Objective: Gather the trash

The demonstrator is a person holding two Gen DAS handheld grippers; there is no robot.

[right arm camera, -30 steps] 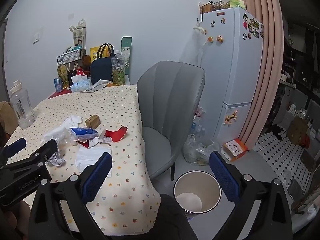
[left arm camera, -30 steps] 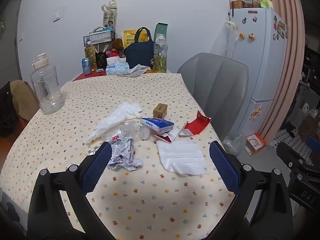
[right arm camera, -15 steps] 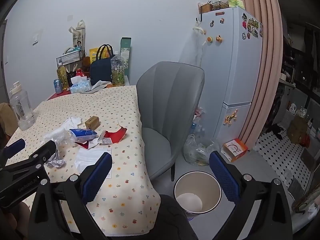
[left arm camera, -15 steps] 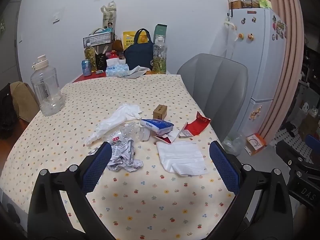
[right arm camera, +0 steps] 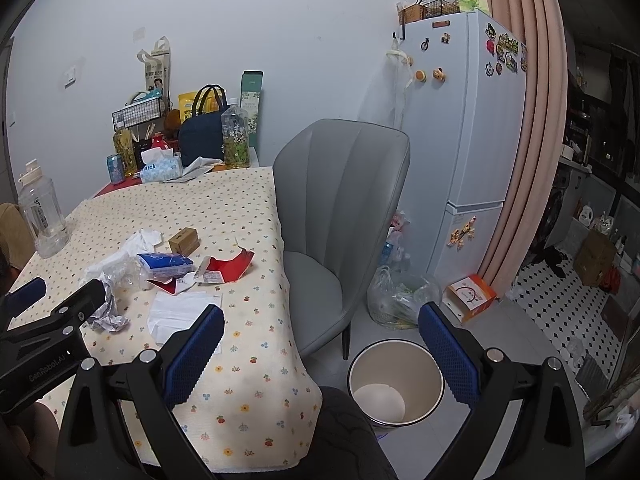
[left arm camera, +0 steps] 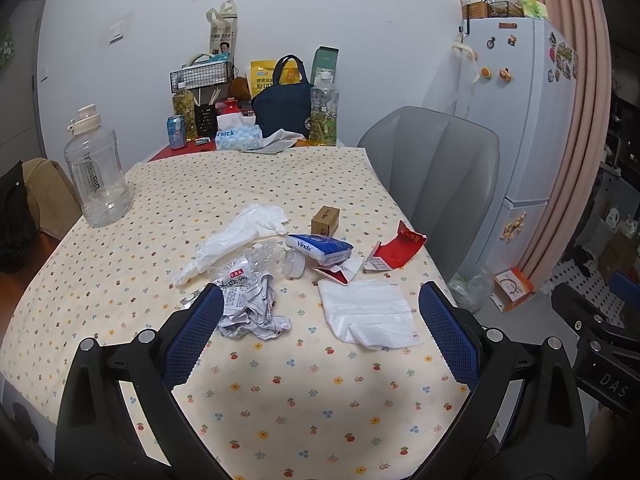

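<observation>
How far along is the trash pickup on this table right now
Nothing looks collected yet: the bin holds only a pale liner or scrap. Both claws, left and right, are open and empty. The crumpled receipt, white napkin and red wrapper remain on the table.

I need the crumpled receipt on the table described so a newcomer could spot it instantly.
Start at the table with the flower-print cloth and find the litter cluster in its middle. The crumpled receipt is the piece of that cluster nearest the left gripper, left of the flat white napkin. Unlike its plain white neighbours, it is a tight wad of paper covered in black print.
</observation>
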